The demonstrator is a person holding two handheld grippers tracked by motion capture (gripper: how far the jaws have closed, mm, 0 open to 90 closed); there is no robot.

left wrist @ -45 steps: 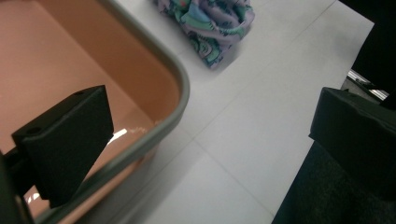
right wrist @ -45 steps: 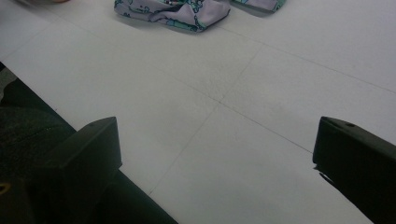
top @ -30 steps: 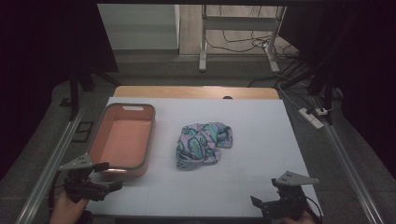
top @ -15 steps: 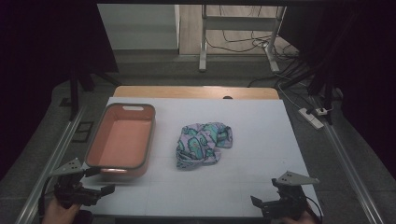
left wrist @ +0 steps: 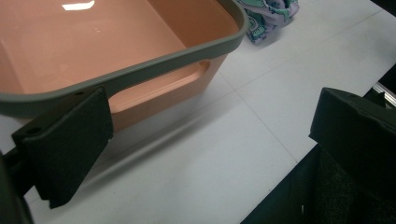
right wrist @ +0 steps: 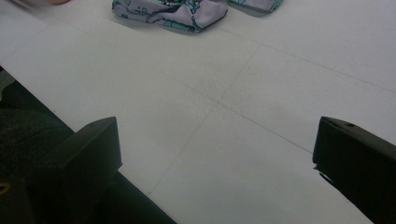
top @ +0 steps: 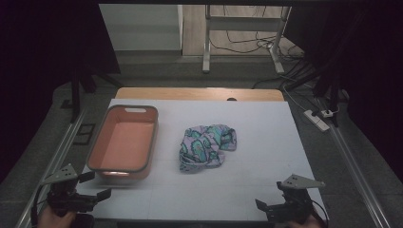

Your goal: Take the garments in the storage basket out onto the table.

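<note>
Lying crumpled near the middle of the white table [top: 266, 142], a patterned cloth [top: 206, 146] in lilac, teal and green, bunched into a loose heap and touching neither gripper. Sitting just left of it, apart from it by a strip of bare table, a salmon-pink plastic tub [top: 124, 142] with a grey rim and a handle cut-out at its far end, standing upright and holding nothing visible. Hovering at the near left corner of the table, just short of the tub's near end, the left gripper [top: 92, 186], jaws standing wide apart and clamping nothing; seen through the left gripper view, one black jaw showing in front of the tub's grey rim [left wrist: 140, 70], whether touching it or merely overlapping it being impossible to tell, the other jaw hanging out past the table's edge, and a corner of the cloth [left wrist: 268, 14] peeking in beyond the tub's far corner. Hovering at the near right edge of the table, well apart from the cloth, the right gripper [top: 268, 206], jaws likewise spread wide and gripping nothing; in the right gripper view, bare white tabletop [right wrist: 243, 121] with faint seam lines stretching between the two jaws, the cloth [right wrist: 173, 11] lying far ahead at the top. Gripping the handles at the bottom of the high view, the person's hands. Beyond the table's far end, a wooden edge, a dark floor, metal table legs and trailing cables [top: 247, 45], and at the right a white power strip [top: 317, 119].
</note>
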